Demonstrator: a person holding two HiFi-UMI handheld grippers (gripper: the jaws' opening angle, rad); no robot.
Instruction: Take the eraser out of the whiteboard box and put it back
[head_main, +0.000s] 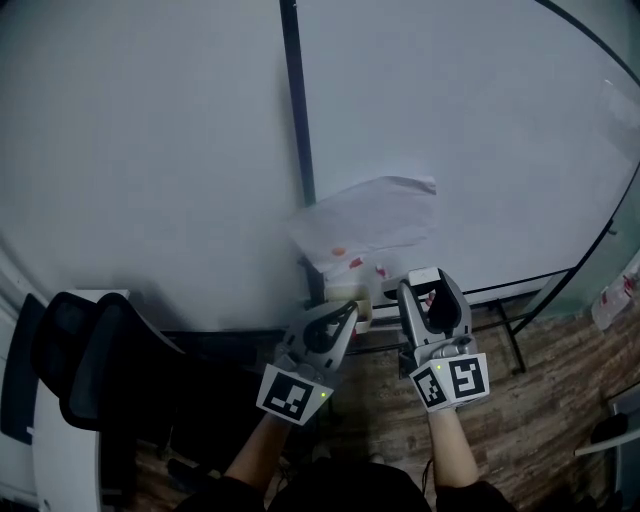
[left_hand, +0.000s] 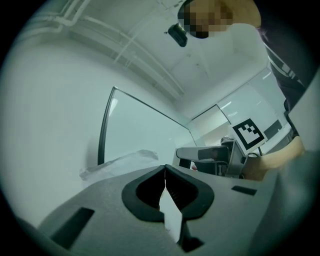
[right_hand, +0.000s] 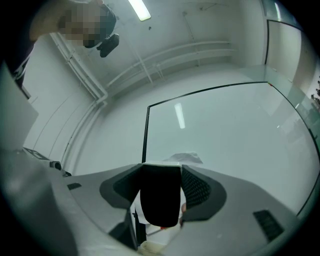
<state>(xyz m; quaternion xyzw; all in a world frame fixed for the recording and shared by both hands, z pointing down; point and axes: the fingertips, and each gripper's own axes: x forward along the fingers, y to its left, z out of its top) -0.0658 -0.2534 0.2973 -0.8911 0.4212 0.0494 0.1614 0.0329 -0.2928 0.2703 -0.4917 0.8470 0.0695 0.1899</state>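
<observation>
While the head view looks steeply down at the foot of a whiteboard (head_main: 150, 150), a small cream box (head_main: 345, 293) sits on the ledge there, just under a crumpled sheet (head_main: 370, 220) spotted with red. To the right of the box, a little apart from it, the right gripper (head_main: 430, 285) is clenched on a dark eraser (head_main: 443, 310). The left gripper (head_main: 347, 312) points up at the box from below, its tips just beside the box's lower right corner. A black chair (head_main: 90, 370) stands well off to the left of the box.

From the left gripper view, the left gripper (left_hand: 165, 170) has its jaws pressed together with nothing between them. The sheet (left_hand: 120, 162) shows beyond the tips.

Seen from the right gripper view, the right gripper (right_hand: 162, 169) grips the eraser (right_hand: 160, 200), a black block filling the gap from pad to pad. Its long side seems to run back along the jaws, though the wide lens makes that uncertain. A pale edge at the bottom is probably the box, but I cannot be sure.

By my reading the eraser is out of the box and the return is due. The box lies to the left of the held eraser, so the right gripper would carry it leftward, with the left gripper nearer the box and free to steady it.
</observation>
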